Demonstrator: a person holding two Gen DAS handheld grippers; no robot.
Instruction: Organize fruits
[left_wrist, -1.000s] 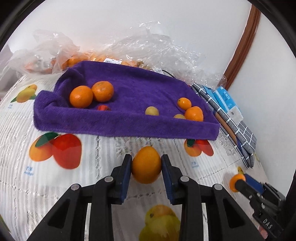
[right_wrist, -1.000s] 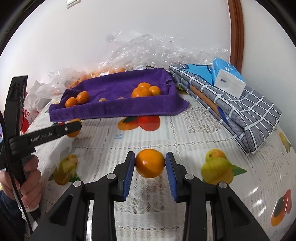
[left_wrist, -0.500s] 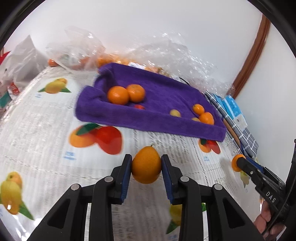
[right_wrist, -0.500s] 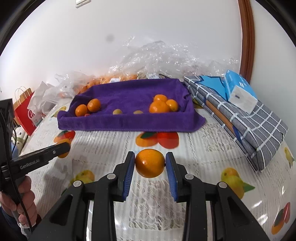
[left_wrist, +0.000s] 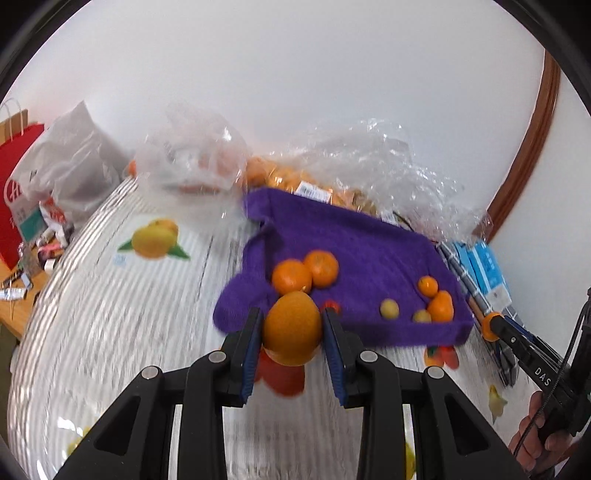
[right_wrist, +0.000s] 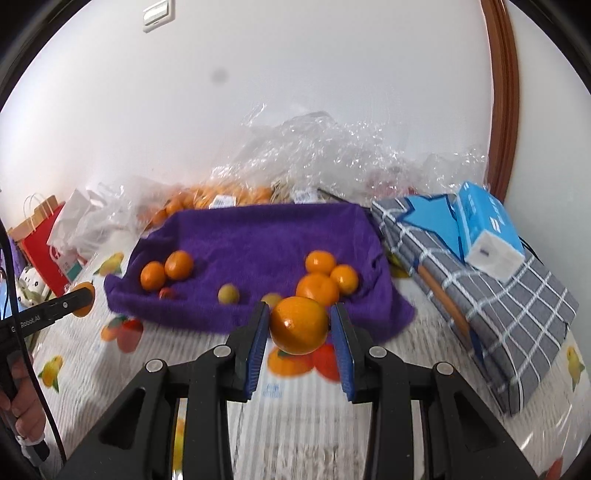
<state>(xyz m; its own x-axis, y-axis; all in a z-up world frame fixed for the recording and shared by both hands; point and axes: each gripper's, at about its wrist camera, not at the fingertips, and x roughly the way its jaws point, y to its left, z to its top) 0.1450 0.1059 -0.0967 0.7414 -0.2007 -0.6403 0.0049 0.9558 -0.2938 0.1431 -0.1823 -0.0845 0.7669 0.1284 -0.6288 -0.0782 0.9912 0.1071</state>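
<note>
My left gripper (left_wrist: 292, 330) is shut on a large orange (left_wrist: 291, 326) and holds it above the table, just in front of the left end of the purple towel (left_wrist: 362, 243). My right gripper (right_wrist: 299, 326) is shut on another orange (right_wrist: 300, 325), in front of the right part of the towel (right_wrist: 258, 236). Two oranges (left_wrist: 306, 273) lie at the towel's left, several smaller oranges (right_wrist: 325, 277) at its right, and two small pale fruits (right_wrist: 228, 294) between. Each gripper shows in the other's view: the right (left_wrist: 493, 326), the left (right_wrist: 83, 294).
Clear plastic bags holding oranges (right_wrist: 229, 195) lie behind the towel against the wall. A folded checked cloth (right_wrist: 491, 295) with a blue tissue pack (right_wrist: 487, 236) lies at the right. Red and white bags (left_wrist: 44, 177) stand at the far left. The tablecloth (left_wrist: 122, 332) has printed fruit.
Both grippers have risen and moved toward the purple towel, each still holding its orange. The left one has swung so its orange now overlaps the towel's front left edge.
</note>
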